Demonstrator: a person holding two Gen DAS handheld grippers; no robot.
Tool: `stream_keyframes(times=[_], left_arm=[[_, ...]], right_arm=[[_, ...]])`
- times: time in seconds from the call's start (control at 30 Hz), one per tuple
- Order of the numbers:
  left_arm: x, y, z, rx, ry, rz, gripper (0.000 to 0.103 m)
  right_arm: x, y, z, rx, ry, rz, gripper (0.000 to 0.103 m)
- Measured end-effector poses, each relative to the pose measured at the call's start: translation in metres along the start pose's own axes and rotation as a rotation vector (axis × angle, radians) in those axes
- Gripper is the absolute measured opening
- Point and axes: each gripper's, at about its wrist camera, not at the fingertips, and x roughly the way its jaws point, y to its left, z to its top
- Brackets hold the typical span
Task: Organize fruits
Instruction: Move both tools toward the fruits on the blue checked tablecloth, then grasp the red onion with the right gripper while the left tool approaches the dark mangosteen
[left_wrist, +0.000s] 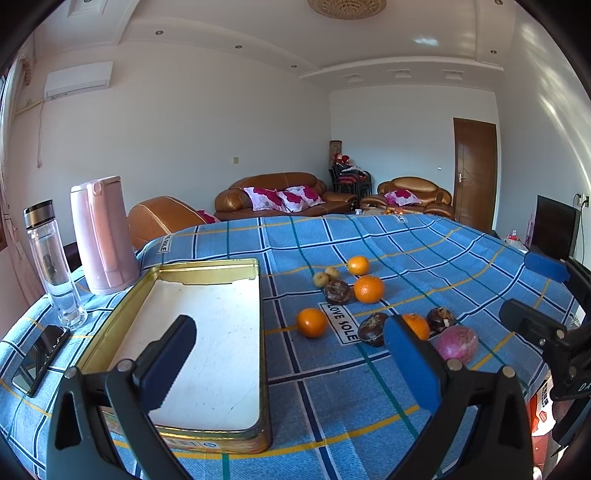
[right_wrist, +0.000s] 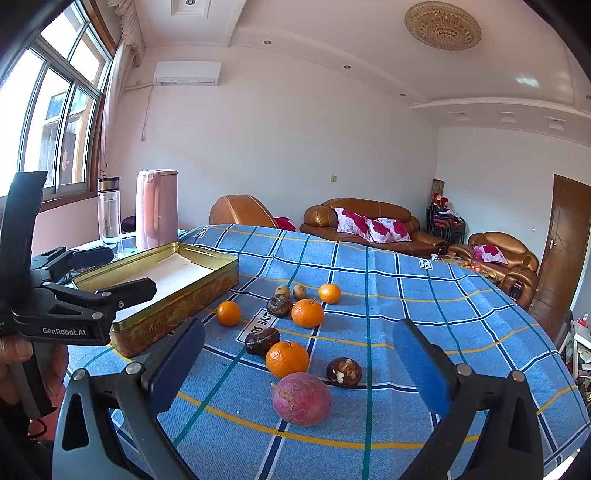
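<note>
Between the wide-apart jaws of the right gripper (right_wrist: 299, 354), the fruits are lying loose on a worktop (right_wrist: 424, 295) covered by a blue checked cloth. Nearest those jaws, a purple-red round fruit (right_wrist: 301, 398) is sitting with its stem stub pointing toward the left jaw. Just beyond it an orange (right_wrist: 287, 359) is resting stem-up, with one dark brown fruit (right_wrist: 344, 371) toward the right jaw, showing its pale broken top, and another (right_wrist: 261, 340) toward the left jaw. Farther ahead, three more oranges (right_wrist: 307, 313) and a third dark fruit (right_wrist: 279, 305) are spreading out around a white cloth label, and two small yellowish fruits (right_wrist: 299, 291) are lying at the far end of the group. None is touching either gripper.

Beyond the left jaw, a gold rectangular tin (right_wrist: 207, 291) is standing open with a white lining, its long axis running away and to the right; faint characters on its side are too blurred to read. The left gripper (left_wrist: 291, 369) is also holding its jaws apart, gripping nothing: in its own view the left jaw is hanging over the tin (left_wrist: 264, 350) while the right jaw is partly covering an orange (left_wrist: 419, 325). The cloth label is reading "LOVE SOLE" (left_wrist: 342, 322). "GenRobot.AI" is printed on the left gripper's body, which a hand (right_wrist: 11, 365) is gripping. Past the tin, a pink kettle (left_wrist: 103, 236) and a clear bottle (left_wrist: 53, 266) are standing upright, and a dark phone (left_wrist: 38, 358) is lying flat beside the tin.
</note>
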Motion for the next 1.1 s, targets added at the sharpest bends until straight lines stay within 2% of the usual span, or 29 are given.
stream_keyframes(times=[1.1], left_arm=[[0.014,-0.004,-0.01,0.011,0.042,0.003,0.103]], right_arm=[[0.01,-0.003,-0.009,0.006,0.037,-0.003,0.102]])
